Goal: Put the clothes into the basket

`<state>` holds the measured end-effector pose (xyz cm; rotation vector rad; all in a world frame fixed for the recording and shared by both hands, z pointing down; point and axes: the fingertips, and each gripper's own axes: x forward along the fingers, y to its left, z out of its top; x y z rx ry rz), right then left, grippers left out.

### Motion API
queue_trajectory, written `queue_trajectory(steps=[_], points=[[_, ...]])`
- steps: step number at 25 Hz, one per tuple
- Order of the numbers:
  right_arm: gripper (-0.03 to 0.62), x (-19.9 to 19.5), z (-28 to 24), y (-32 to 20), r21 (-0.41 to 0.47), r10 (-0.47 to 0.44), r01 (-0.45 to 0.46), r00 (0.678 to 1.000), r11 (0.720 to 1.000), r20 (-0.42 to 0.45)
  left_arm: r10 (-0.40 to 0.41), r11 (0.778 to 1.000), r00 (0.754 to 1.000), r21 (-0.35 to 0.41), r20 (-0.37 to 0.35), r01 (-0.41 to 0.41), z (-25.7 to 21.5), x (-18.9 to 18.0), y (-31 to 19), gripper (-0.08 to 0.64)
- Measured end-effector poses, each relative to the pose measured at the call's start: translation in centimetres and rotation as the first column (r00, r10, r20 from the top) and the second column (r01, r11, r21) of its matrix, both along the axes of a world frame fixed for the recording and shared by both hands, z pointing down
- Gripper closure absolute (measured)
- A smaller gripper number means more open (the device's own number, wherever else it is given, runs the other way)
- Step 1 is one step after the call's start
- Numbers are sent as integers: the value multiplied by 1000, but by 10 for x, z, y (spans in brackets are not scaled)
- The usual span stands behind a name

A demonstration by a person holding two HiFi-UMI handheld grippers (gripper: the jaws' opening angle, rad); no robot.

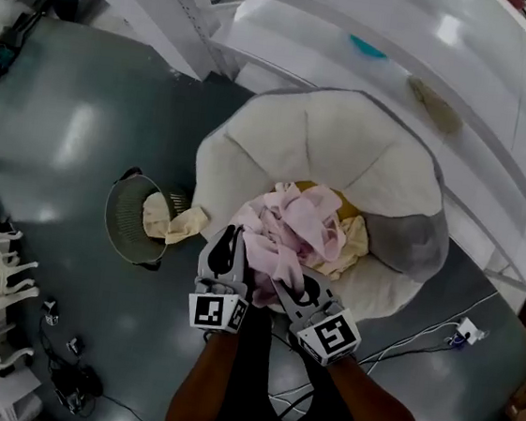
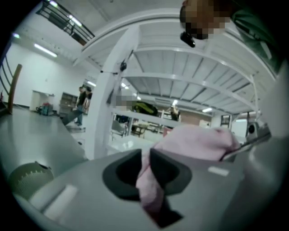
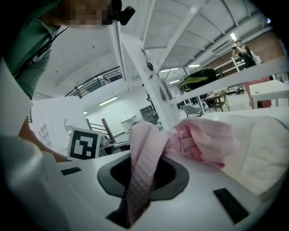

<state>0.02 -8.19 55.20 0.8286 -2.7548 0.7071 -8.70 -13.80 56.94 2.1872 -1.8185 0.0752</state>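
Grippers point(image 1: 232, 237) point(image 1: 284, 288) hold pink cloth point(image 1: 292, 220) above glossy grey floor point(image 1: 73, 136).

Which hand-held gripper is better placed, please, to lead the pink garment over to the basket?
Probably the left hand-held gripper: both it and the right hand-held gripper are clamped on the pink garment, but the basket stands on its side, nearer it.

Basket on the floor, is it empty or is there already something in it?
Not empty. A cream cloth lies inside the basket, with one end draped over its rim.
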Motion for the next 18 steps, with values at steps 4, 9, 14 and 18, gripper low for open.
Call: queue_trajectory(steps=[4,9,14,18], points=[[523,-38,-70,-11,81,-56,52,997,995,52,-29,995,999,92,45,25,-81,-39,-1,505],[523,-108,-151,-9,182,-177,155,978,971,112,-101,981,990,178,102,82,-167,-102,19,506],[523,-190,-192,0,260,-288,255,952,931,98,-125,968,978,238,170,83,-221,-184,38,512],[523,-265,-211,7,295,-346,296,929,908,133,-177,955,970,268,168,128,-234,-258,48,512]])
